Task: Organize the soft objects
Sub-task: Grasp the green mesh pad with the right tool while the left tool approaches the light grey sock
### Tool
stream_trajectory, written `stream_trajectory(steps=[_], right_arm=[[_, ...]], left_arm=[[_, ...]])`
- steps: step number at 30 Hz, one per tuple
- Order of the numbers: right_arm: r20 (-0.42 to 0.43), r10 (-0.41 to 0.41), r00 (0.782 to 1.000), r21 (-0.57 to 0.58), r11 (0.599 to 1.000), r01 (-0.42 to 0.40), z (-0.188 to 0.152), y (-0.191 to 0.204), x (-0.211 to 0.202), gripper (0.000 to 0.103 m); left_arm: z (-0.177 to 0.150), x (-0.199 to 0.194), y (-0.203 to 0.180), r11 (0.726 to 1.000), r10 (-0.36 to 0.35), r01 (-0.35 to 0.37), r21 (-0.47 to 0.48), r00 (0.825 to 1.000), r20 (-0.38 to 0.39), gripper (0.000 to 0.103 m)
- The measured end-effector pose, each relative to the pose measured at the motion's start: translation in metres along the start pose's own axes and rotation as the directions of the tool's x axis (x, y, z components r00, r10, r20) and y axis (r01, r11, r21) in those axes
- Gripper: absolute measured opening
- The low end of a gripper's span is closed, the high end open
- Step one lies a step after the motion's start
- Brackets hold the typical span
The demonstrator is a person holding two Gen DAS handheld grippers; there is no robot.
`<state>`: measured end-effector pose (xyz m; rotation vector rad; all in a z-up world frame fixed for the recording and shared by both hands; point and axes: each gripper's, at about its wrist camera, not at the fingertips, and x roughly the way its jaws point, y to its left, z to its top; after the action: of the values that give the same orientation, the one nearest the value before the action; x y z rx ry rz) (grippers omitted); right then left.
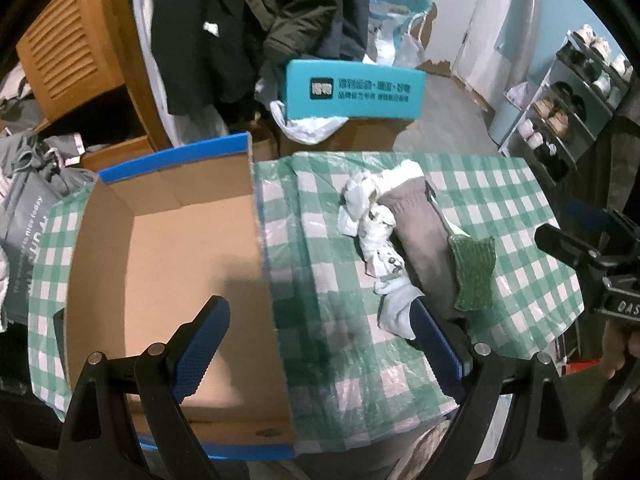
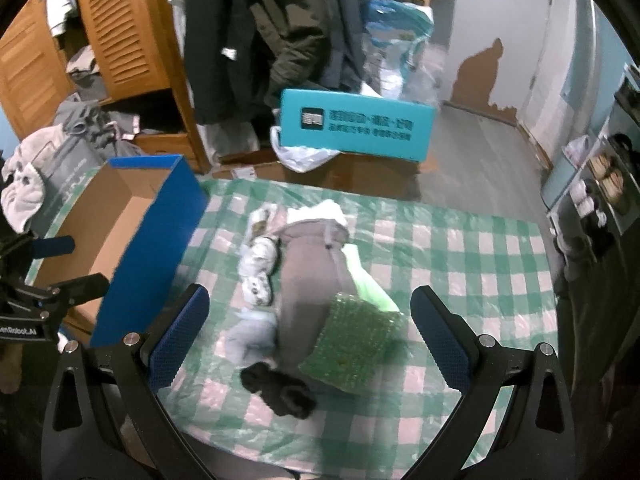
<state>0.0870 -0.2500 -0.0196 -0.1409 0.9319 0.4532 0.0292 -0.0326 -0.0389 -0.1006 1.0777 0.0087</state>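
Observation:
A pile of soft things lies on the green checked tablecloth (image 1: 516,204) (image 2: 460,248): a long grey-brown sock (image 1: 424,236) (image 2: 312,272), pale patterned socks (image 1: 376,220) (image 2: 258,268), a green knitted pad (image 1: 474,274) (image 2: 356,344) and a small black sock (image 2: 280,390). An open cardboard box (image 1: 168,256) (image 2: 116,236) with blue outer walls stands to the left. My left gripper (image 1: 320,344) is open, straddling the box's right wall, with nothing in it. My right gripper (image 2: 310,332) is open above the near end of the pile.
Beyond the table a teal box (image 1: 352,90) (image 2: 356,128) rests on a brown carton with plastic bags. Dark coats hang in a wooden wardrobe (image 2: 116,36) at the back left. A shoe rack (image 1: 568,96) stands at the right. Grey clothes lie at the left.

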Motion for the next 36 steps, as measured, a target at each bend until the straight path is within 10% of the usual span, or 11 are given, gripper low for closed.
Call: stream_trajectory(steps=[36], right_arm=[[-0.242,0.07,0.968,0.228,0.973,-0.014,-0.051,-0.093,0.114,0.09]], left_arm=[[0.011,0.118,-0.055,0.998,-0.055,0.058,0.008,0.972,-0.227,0.093]])
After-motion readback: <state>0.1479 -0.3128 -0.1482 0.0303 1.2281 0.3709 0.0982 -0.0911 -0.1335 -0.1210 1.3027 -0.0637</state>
